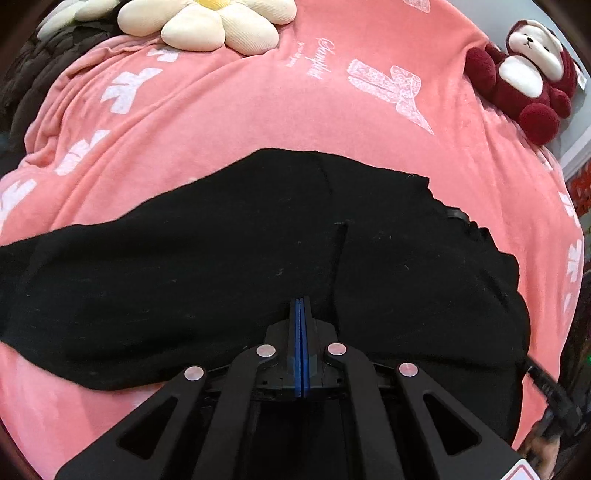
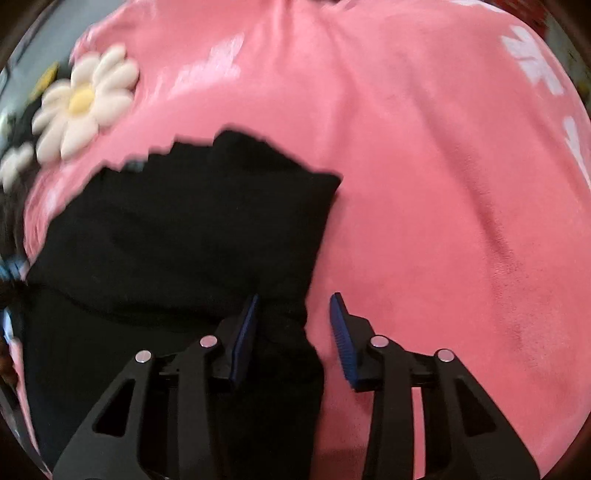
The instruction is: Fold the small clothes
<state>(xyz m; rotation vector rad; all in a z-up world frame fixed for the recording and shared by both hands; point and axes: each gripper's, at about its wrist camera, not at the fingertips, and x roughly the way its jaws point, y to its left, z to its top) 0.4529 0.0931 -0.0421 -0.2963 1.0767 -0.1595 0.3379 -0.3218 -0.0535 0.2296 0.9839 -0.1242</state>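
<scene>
A black garment lies spread on a pink blanket. My left gripper is shut, its blue pads pressed together, low over the garment's near middle; whether cloth is pinched between them cannot be told. In the right wrist view the same black garment fills the left side, and my right gripper is open, its jaws straddling the garment's right edge on the pink blanket. The right gripper also shows at the left wrist view's lower right edge.
A cream flower-shaped cushion lies at the blanket's far side, also in the right wrist view. A dark red and white plush toy sits at the far right. Dark bedding lies at the far left.
</scene>
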